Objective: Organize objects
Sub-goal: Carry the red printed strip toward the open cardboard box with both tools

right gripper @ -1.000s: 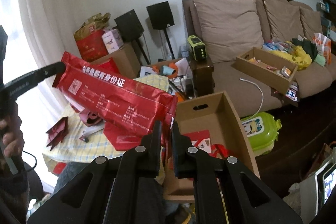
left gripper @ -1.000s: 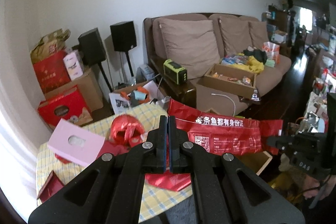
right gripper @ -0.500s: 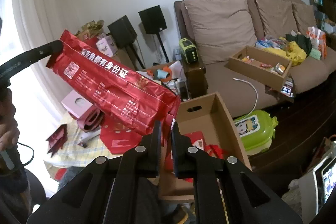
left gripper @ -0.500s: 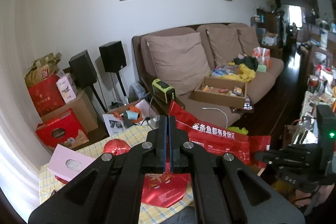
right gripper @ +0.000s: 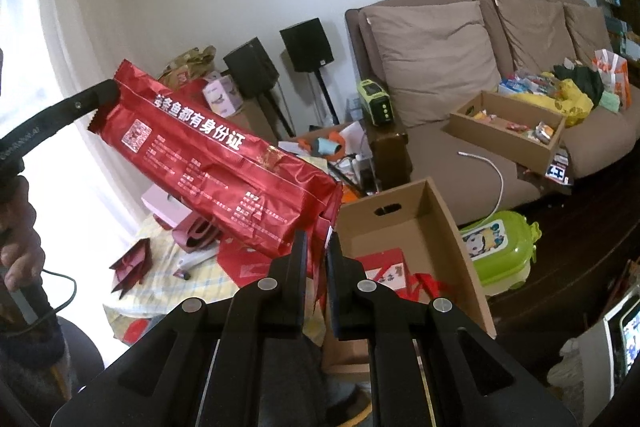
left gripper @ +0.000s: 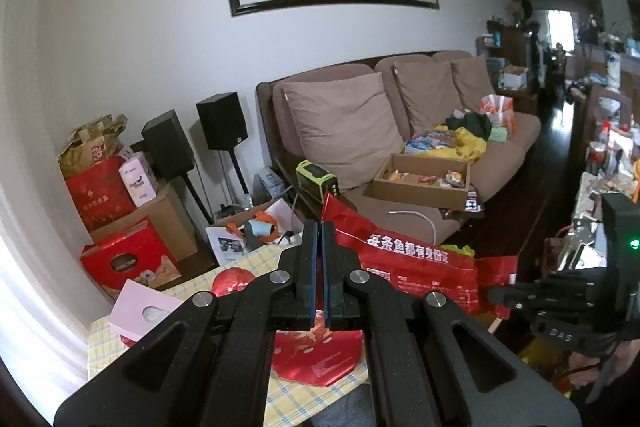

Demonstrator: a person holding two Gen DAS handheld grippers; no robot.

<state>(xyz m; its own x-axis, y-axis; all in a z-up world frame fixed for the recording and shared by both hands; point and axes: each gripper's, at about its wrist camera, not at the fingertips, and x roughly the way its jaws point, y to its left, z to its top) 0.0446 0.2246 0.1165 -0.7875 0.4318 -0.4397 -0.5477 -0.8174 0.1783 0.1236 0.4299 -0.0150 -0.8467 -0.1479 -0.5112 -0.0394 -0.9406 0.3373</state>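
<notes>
the long red packet hung in the air above the bench, stretched between the two grippers and sloping down from its far end to the near one. the left gripper had its fingers pressed together on the packet's crimped end; in the right wrist view that same gripper reached in from the left edge and met the packet at its serrated seam. the right gripper had its fingers clamped on the packet's other end, only a thin gap between them, filled by crumpled red foil. white printed characters and a square code ran along the packet's face.

below it, the bench's yellow checked cloth carried a pink box, a red foil ball and a flat red bag, each partly hidden behind the left gripper's body. an open cardboard box stood just beside the bench, red items in its bottom, its near corner covered by the right gripper. a hand at the left edge was cut off by the frame. behind stood a brown sofa.
</notes>
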